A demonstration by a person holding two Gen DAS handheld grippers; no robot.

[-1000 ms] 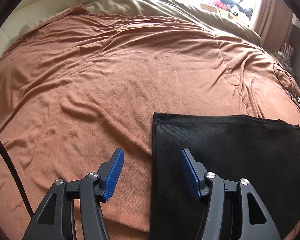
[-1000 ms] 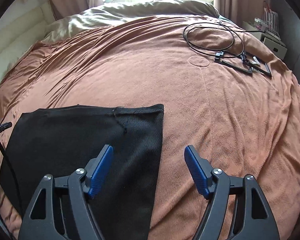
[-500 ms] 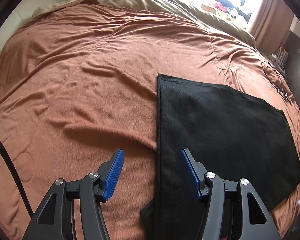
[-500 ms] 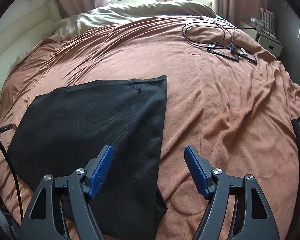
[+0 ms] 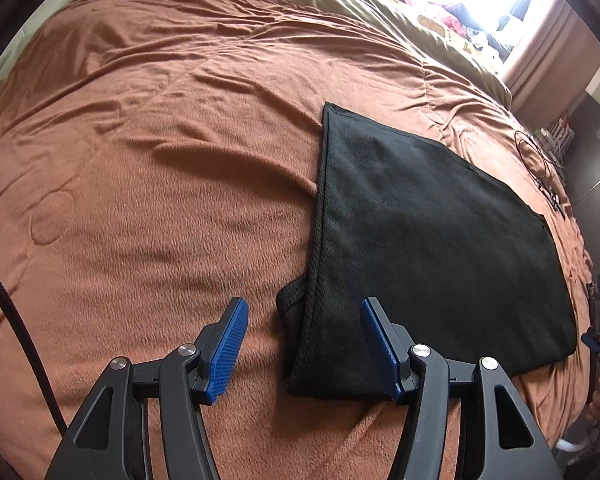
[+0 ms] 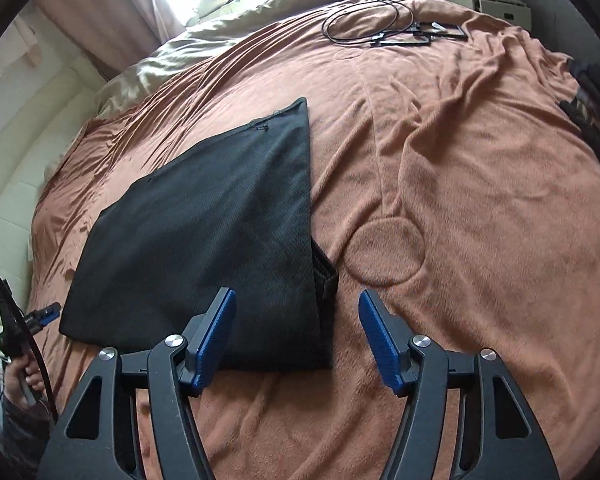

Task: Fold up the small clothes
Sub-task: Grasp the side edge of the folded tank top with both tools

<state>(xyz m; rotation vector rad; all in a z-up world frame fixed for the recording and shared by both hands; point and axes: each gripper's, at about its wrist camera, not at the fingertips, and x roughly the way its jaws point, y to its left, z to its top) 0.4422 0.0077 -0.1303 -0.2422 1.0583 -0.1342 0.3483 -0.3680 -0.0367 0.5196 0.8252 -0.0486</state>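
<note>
Black mesh fabric, a small garment (image 5: 432,240) already doubled over, lies flat on a rust-brown fleece blanket (image 5: 160,184) that covers the bed. A lower layer sticks out past the folded edge at both near corners. The left gripper (image 5: 302,342) hangs above the garment's near left corner, its blue-padded jaws spread wide and holding nothing. The right gripper (image 6: 298,334) hovers over the near right corner, jaws likewise apart and empty. Far to the right on the blanket lies a coil of black cable (image 6: 374,20) beside flat black frames. An olive-tan duvet (image 5: 380,12) is bunched at the far end, near a bright window.
</note>
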